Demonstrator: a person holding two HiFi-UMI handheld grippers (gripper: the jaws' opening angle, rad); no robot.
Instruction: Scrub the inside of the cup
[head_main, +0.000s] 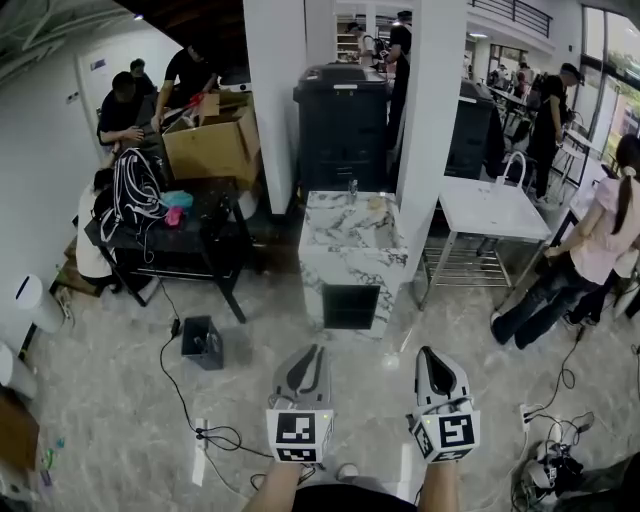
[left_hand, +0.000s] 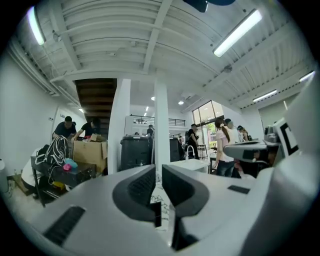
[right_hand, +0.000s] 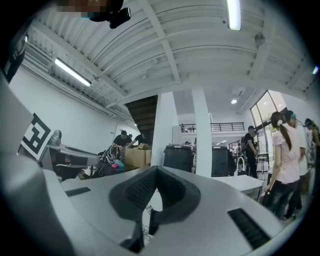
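The cup (head_main: 352, 188) is a small, dark, upright vessel. It stands near the far edge of the white marbled tabletop (head_main: 340, 238). Finer details are too small to tell.

Two hand-held grippers are counted: left hand-held gripper (head_main: 310, 352), right hand-held gripper (head_main: 428, 354). Three surfaces are seen: marble surface (head_main: 340, 232), white surface (head_main: 490, 210), black surface (head_main: 215, 205). One cardboard box (head_main: 215, 148), two dark cabinets (head_main: 342, 125) (head_main: 478, 130) and two white pillars (head_main: 273, 90) (head_main: 435, 100) are counted; at least eight people (head_main: 610, 230) are made out
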